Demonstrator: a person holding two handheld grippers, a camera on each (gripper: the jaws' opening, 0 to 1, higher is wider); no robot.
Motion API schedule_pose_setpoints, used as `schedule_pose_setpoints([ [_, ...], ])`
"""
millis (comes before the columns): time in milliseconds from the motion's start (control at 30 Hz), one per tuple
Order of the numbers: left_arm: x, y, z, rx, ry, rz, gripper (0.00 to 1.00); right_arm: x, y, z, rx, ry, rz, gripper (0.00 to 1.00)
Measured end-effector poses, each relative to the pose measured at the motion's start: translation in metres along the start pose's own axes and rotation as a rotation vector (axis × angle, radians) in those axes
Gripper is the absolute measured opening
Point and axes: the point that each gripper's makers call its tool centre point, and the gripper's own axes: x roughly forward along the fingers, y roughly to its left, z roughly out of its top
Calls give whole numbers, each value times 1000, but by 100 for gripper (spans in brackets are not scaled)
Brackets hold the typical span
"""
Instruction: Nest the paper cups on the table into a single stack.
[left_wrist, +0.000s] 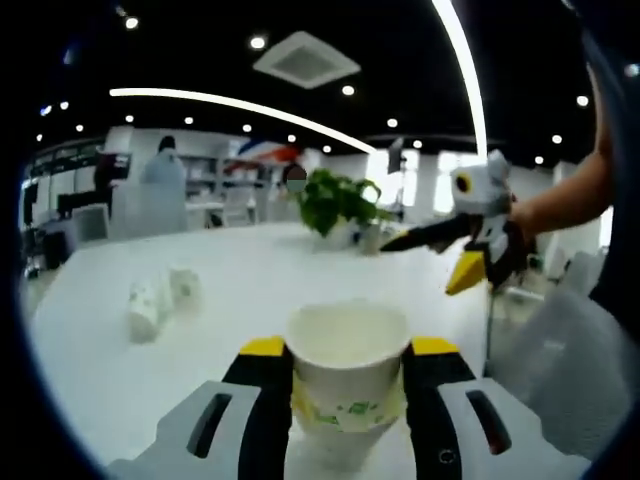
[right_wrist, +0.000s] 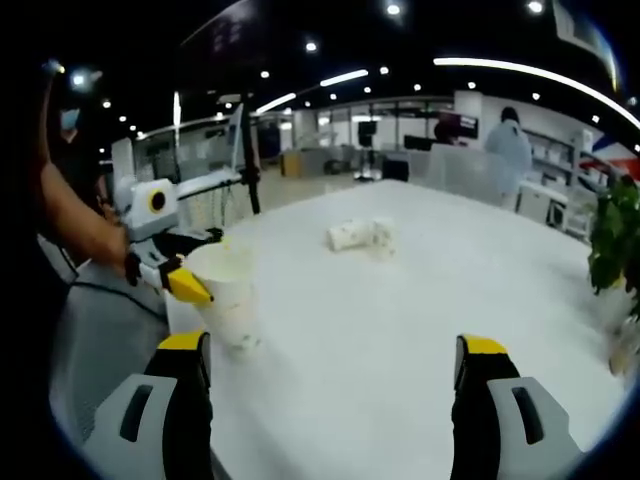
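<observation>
Between the yellow-tipped jaws of the left tool (left_wrist: 346, 372): one paper cup (left_wrist: 348, 372), upright, mouth open, jaws pressed in on both sides so it's properly gripped. White with a bit of green print low down, rim looks round and not crushed. Looks held just off the desk (left_wrist: 230, 270), hard to say for sure. Right tool (right_wrist: 333, 362) spread wide, nothing in it, hanging above the bare white top. Further back, two more cups (right_wrist: 360, 235) lying on their sides, touching each other, well apart from the held one. So probably early days: first cup picked, nothing stacked yet. Next up, guessing, getting the free tool over to those tipped ones, grabbing one near the rim, standing it up and sliding it straight into the held cup without squashing anything
</observation>
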Motion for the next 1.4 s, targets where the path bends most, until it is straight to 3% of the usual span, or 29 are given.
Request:
schedule_pose_setpoints([
  [67,-2,1,-8,26,44,15,42,1,0,0,0,-3,2,100],
  [100,-2,-1,-5,22,28,9,42,2,0,0,0,-3,3,100],
  [333,-3,1,-10,47,74,15,43,2,1,-1,4,-9,4,100],
  [500,-2,-1,-7,24,74,6,46,1,1,-1,9,-16,0,100],
  [567,-3,1,-7,9,77,13,53,0,-1,-1,12,-20,-3,100],
  [733,-7,3,13,-29,14,-14,74,0,-3,-1,15,-25,-8,100],
  [800,-9,7,18,-31,8,-12,79,0,-4,-2,14,-25,-9,100],
  [1033,-25,42,49,-35,-27,57,90,0,-7,2,14,-39,-18,100],
  [1133,-31,55,55,-38,-33,78,95,0,-9,6,17,-51,-23,100],
  [1300,-46,83,52,-52,2,155,98,0,-15,11,10,-65,-37,100],
  [1400,-57,100,38,-68,47,201,98,-1,-21,13,6,-69,-48,100],
])
